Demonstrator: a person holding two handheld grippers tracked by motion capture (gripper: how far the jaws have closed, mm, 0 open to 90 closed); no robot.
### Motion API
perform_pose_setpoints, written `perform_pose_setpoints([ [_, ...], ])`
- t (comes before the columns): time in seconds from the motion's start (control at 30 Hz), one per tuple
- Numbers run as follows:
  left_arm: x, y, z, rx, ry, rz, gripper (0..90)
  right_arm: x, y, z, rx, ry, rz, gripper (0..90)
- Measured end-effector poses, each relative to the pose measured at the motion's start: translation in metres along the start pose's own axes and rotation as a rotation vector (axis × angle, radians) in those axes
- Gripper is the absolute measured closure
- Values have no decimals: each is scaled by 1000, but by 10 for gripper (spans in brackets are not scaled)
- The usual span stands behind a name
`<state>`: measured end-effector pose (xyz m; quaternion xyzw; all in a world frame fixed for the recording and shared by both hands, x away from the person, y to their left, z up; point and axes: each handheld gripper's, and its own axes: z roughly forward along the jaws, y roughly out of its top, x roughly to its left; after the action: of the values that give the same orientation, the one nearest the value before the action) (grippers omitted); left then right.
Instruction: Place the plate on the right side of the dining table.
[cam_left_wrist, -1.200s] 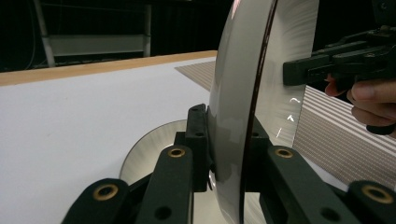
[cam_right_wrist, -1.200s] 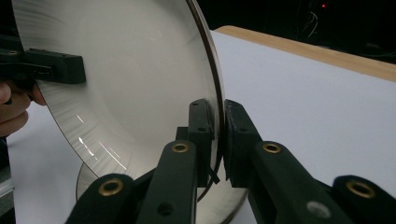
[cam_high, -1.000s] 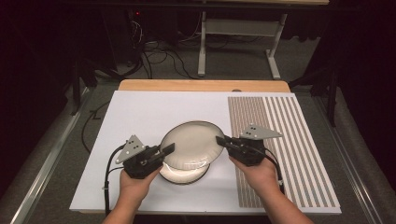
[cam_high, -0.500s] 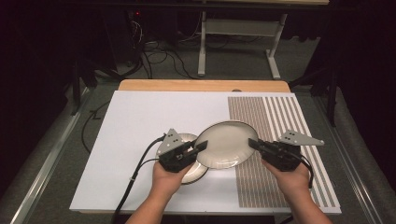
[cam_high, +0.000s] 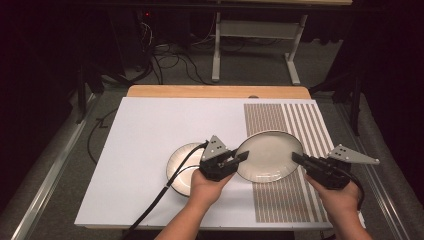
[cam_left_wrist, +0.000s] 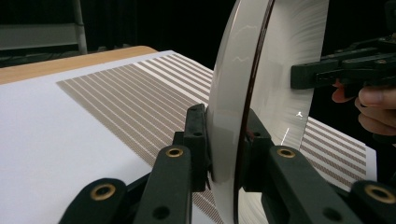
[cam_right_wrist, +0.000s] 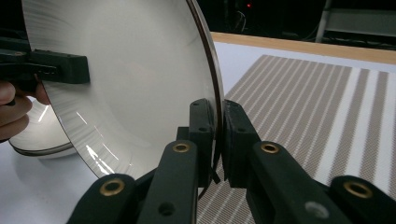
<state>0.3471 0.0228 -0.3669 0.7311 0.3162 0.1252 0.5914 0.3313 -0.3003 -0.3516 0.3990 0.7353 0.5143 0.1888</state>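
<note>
Dark room, cables on the floor and a metal table frame seen at the top of the high view. White mat (cam_high: 150, 145) laid on the table, with a brown striped patch (cam_high: 285, 195) on its right part. Upper plate (cam_high: 270, 156) is held off the mat, centre-right of the frame, over the stripes. Left gripper (cam_high: 243, 156) is clamped on the plate's left rim; in the left gripper view the rim (cam_left_wrist: 233, 116) is pinched between both pads. Right gripper (cam_high: 296, 158) is clamped on the opposite rim, shown edge-on (cam_right_wrist: 215, 93) in the right gripper view. Second plate (cam_high: 180, 167) lies flat on the white area, lower centre, partly covered by the left hand (cam_high: 207, 187).
</note>
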Motion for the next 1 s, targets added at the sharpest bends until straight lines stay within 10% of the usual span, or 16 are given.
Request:
perform_pose_setpoints([
  [1.0, -23, -12, 90, 100, -35, -56, 750, -59, -40, -34, 19, -144, 103, 856],
])
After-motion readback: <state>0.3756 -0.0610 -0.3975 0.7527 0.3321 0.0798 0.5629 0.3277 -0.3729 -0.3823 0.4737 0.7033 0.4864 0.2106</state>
